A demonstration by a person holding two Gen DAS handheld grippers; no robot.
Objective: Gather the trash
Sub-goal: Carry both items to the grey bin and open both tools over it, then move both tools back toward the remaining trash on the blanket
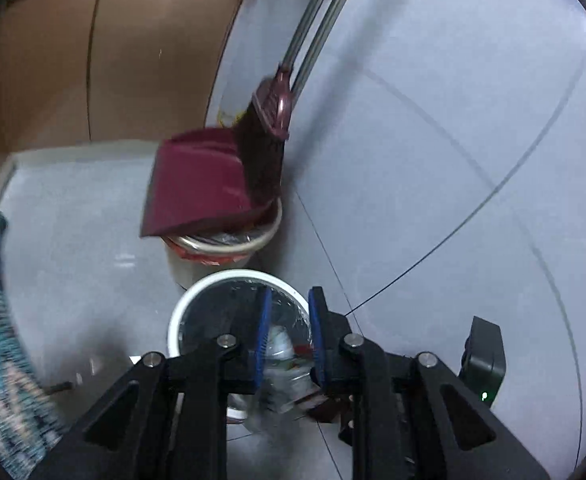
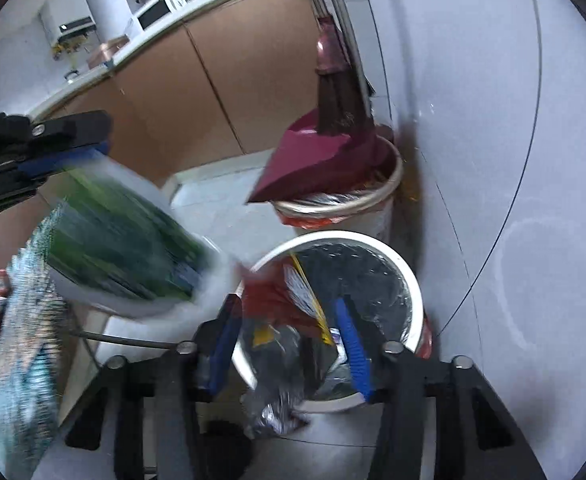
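The left gripper [image 1: 289, 334] hangs over a white bin [image 1: 197, 292] lined with a clear bag; its blue fingers [image 1: 262, 336] stand a little apart, and a blurred clear plastic bottle [image 1: 283, 360] with a red and green label lies between them, though whether the pads press on it cannot be told. In the right wrist view that same gripper [image 2: 33, 148] shows at the upper left, with a blurred green-labelled clear bottle [image 2: 125, 240] just beneath its blue pad. The right gripper [image 2: 289, 344] has its fingers [image 2: 353, 352] spread, and a crumpled red, white and yellow wrapper [image 2: 289, 300] sits between them, touching neither pad clearly, directly above the white bin [image 2: 373, 240]. Beyond the fingertips stands a second bin [image 2: 385, 184] with a maroon dustpan [image 2: 325, 160] and a broom [image 2: 341, 96] resting on its rim. A blurred teal patterned sleeve [image 2: 25, 340] lies to the left of the fingers.
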